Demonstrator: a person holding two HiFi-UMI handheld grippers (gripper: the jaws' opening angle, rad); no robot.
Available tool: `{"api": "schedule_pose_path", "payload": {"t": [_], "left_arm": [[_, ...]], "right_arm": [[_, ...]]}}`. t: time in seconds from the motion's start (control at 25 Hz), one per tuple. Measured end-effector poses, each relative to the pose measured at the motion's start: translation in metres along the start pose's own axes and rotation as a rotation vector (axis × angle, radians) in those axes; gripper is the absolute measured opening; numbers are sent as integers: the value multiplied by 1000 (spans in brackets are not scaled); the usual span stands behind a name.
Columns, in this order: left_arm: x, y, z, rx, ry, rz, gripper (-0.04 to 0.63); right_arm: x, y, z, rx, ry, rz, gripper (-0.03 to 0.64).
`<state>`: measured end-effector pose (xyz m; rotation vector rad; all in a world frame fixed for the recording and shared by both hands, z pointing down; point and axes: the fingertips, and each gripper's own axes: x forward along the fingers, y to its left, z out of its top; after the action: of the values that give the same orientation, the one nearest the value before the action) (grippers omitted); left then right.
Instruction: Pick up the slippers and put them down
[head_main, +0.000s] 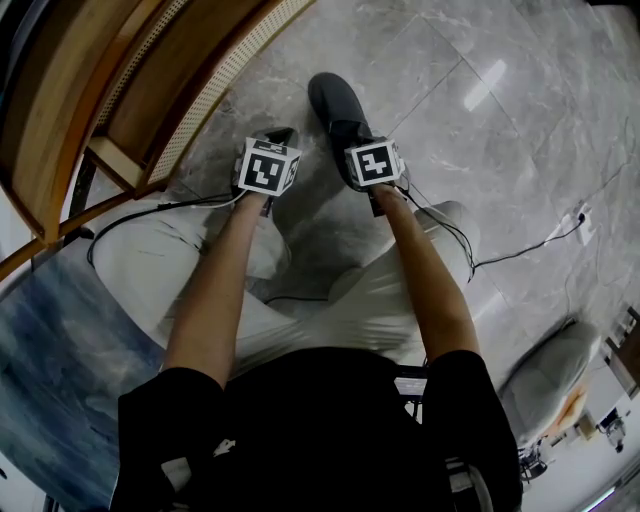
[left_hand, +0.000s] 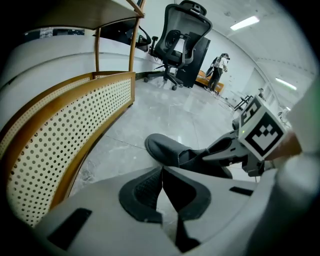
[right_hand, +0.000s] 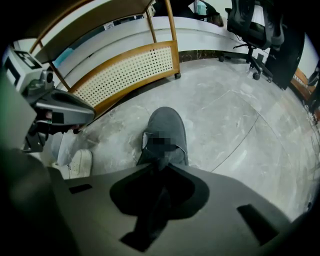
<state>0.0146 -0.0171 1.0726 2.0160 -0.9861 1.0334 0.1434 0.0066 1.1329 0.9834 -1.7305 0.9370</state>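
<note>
- L gripper (left_hand: 161, 172): jaw tips pressed together, nothing btwn them. Only bare floor (left_hand: 165, 115) shows thru the gap lower down.
- R gripper (right_hand: 159, 167): jaws nearly together, pinching the back rim of the slipper (right_hand: 167, 127). Dark cloth fills the slot btwn them.
- Slipper: dark grey, closed toe, toe pointing away from the person. It's low over the grey marble floor, just beside the L gripper's tips, on their R side. Can't tell if the sole is fully down.
- L gripper view shows the R gripper's jaws reaching into the slipper's heel end, marker cube above.
- Both grippers point steeply down, side by side, close but apart. Both forearms stretch out in head view.
- Person sits, light trousers. A white shoe (right_hand: 80, 162) is on the floor near the L gripper, left of the slipper in R gripper view.
- Wooden rack (head_main: 200, 90) w/ perforated cane panel curves along the L side, well apart from the slipper.
- Black office chair (left_hand: 180, 37) far back, and a person (left_hand: 219, 70) standing beyond it.
- Thin cable (head_main: 540, 240) runs over the floor at R.
</note>
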Motion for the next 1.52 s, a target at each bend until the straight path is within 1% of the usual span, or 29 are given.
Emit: {"api": "schedule_pose_path", "payload": {"t": [0.08, 0.12, 0.24, 0.28, 0.44, 0.6, 0.68, 0.8, 0.92, 1.0, 1.08, 1.16, 1.28, 1.36, 1.44, 1.52], "left_arm": [[1, -1, 1, 7, -3, -3, 6], [1, -1, 1, 9, -4, -5, 6], [1, -1, -1, 9, -3, -5, 6], [1, -1, -1, 8, -3, -4, 6], [0, 0, 0, -7, -6, 4, 6], [0, 4, 1, -7, -17, 20, 6], [1, 10, 2, 5, -23, 46, 6], [0, 12, 2, 26, -20, 61, 6], [-3, 13, 3, 25, -22, 73, 6], [-4, 12, 6, 32, -28, 73, 6], [-4, 10, 10, 59, -39, 74, 6], [-6, 9, 13, 78, -47, 80, 6], [-11, 7, 20, 80, -60, 86, 6], [-13, 7, 29, 90, -84, 87, 6], [-17, 7, 41, 80, -116, 91, 6], [-25, 5, 51, 35, -137, 87, 6]], "right_arm": [[2, -3, 0, 4, 0, -8, 46], [3, -3, -1, 14, 3, -7, 58], [6, 2, -3, 42, 16, 19, 75], [7, 2, -2, 42, 18, 21, 76], [7, 1, -4, 34, 26, 18, 118], [4, -1, 2, 26, 4, 12, 140], [0, -4, 5, 32, -8, 3, 138], [-7, -3, 6, 57, -25, 15, 138], [-14, -4, 13, 42, -56, 23, 129], [-19, -6, 19, 36, -79, 24, 111], [-24, -6, 24, 31, -95, 27, 95], [-29, -8, 27, 22, -102, 16, 94], [-38, -11, 34, 11, -124, 1, 71], [-44, -12, 40, 6, -152, -5, 51], [-52, -13, 51, 4, -194, -3, 37], [-61, -14, 61, 9, -232, 6, 31]]}}
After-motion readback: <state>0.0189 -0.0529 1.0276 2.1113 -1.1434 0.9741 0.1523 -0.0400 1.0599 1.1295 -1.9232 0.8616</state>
